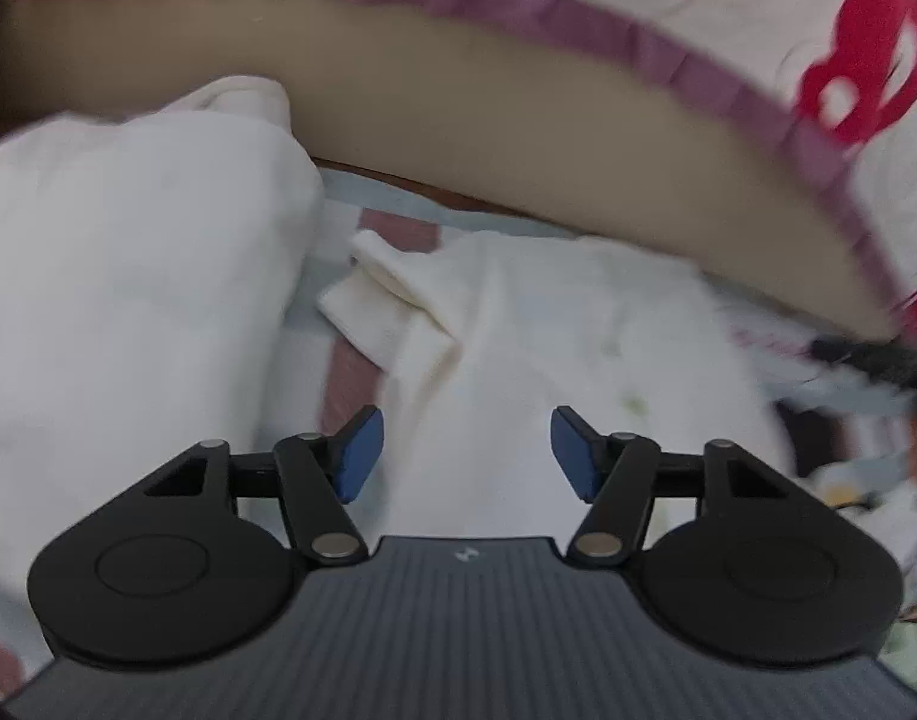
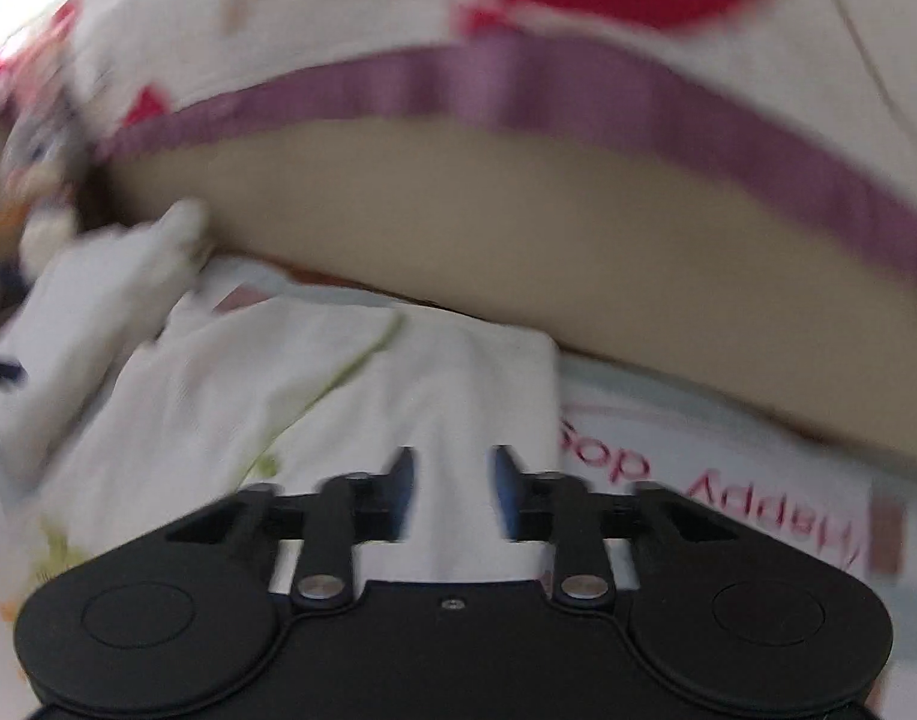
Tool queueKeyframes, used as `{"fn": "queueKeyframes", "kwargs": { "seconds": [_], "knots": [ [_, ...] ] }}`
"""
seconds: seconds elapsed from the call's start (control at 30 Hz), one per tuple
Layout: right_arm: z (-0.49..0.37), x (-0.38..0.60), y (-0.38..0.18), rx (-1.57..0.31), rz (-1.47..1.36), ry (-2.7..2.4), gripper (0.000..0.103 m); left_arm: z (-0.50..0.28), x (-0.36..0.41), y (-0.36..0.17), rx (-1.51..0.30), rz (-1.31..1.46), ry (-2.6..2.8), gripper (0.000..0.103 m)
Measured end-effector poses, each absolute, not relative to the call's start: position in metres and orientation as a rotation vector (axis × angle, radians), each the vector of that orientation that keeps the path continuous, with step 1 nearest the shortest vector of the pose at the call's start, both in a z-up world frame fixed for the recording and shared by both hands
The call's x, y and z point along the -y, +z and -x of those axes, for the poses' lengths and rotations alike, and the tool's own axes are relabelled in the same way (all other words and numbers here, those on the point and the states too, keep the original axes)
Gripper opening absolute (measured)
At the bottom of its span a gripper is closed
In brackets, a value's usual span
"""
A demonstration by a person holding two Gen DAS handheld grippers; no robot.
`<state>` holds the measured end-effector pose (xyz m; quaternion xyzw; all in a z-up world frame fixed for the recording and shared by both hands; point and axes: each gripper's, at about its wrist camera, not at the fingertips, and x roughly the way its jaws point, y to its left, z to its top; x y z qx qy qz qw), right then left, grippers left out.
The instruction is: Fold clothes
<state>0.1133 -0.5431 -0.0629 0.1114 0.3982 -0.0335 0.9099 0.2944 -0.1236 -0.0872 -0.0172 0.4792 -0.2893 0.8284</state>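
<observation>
Above the white cotton garment (image 1: pixel 518 324) on the printed bedsheet (image 2: pixel 728 450), both the left hand-held gripper (image 1: pixel 466 450) and the right hand-held gripper (image 2: pixel 452 495) hang apart, holding nothing.

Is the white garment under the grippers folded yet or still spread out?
Partly folded, it seems: the white garment shows a straight right edge and squared corner, and a cuff lies doubled over. Blur hides whether it is finished.

White garment (image 2: pixel 362 396) with seemingly green stitching; bedsheet (image 2: pixel 728 480) has pink lettering.
</observation>
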Motion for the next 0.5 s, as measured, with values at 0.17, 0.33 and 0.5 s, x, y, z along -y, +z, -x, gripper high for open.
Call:
{"fn": "queueKeyframes", "kwargs": {
  "seconds": [0.17,0.33,0.5],
  "knots": [
    [-0.115,0.574,-0.089,-0.826,-0.39,-0.156,0.021,-0.324,0.133,-0.122,-1.08,0.167,-0.553,0.06],
    [-0.139,0.586,-0.112,-0.834,-0.504,-0.162,0.043,-0.335,0.146,-0.14,-1.064,0.081,-0.488,0.06],
    [-0.16,0.582,-0.135,-0.859,-0.499,-0.149,0.046,-0.351,0.149,-0.154,-1.11,0.164,-0.53,0.006]
  ]
}}
